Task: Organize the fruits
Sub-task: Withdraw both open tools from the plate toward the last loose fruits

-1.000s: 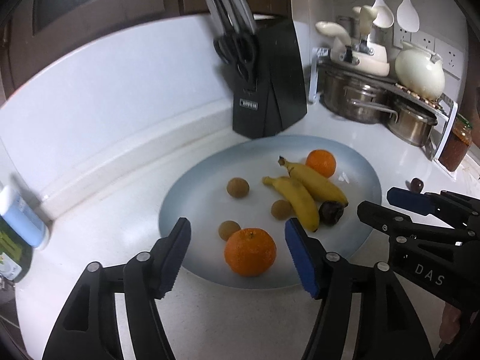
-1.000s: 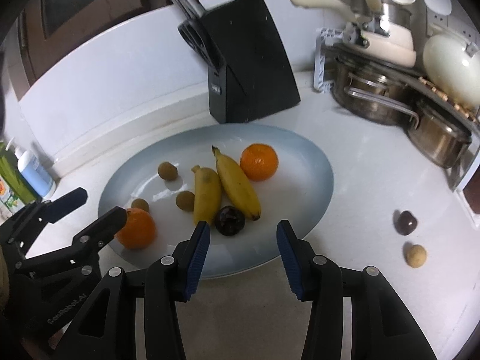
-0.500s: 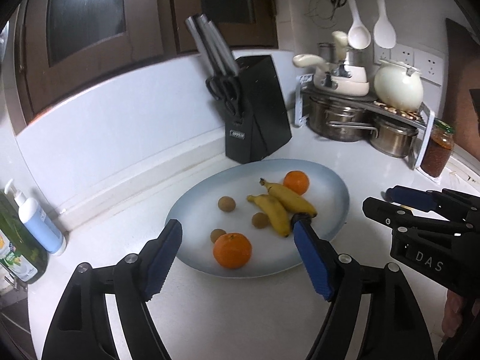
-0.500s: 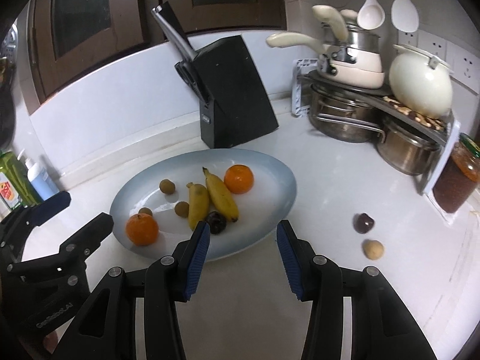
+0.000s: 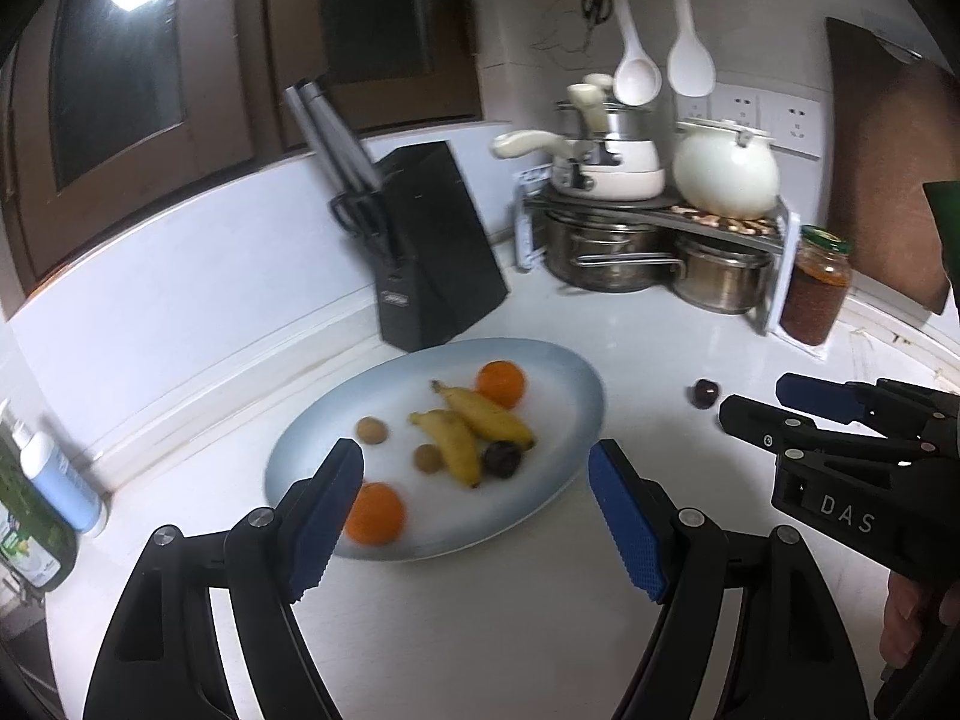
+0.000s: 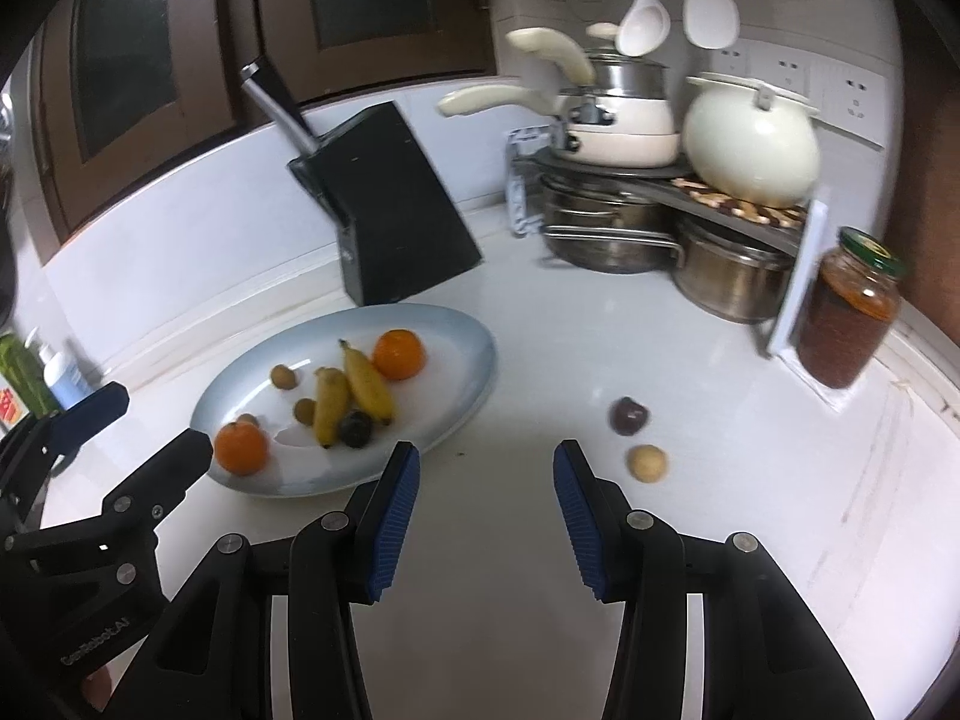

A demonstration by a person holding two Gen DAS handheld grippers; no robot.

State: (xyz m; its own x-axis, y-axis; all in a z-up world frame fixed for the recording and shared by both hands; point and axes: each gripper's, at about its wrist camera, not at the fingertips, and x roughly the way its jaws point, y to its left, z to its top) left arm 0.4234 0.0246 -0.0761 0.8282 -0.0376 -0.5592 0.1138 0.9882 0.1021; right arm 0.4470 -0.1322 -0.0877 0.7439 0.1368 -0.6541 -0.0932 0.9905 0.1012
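While both grippers are hovering empty, the left gripper (image 5: 477,516) spread wide and the right gripper (image 6: 486,516) parted, the plate (image 6: 474,354) is holding most fruit. Two strays are lying at two o'clock: dark fruit (image 6: 629,416) and a tan one (image 6: 647,463), possibly a longan. Next: right gripper straddling one.

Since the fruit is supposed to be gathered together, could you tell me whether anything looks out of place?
Yes. Two fruits lie loose on the counter, right of the plate: a dark round fruit and, beside it, a small tan fruit. The bananas, oranges and other small fruits are all on the plate.
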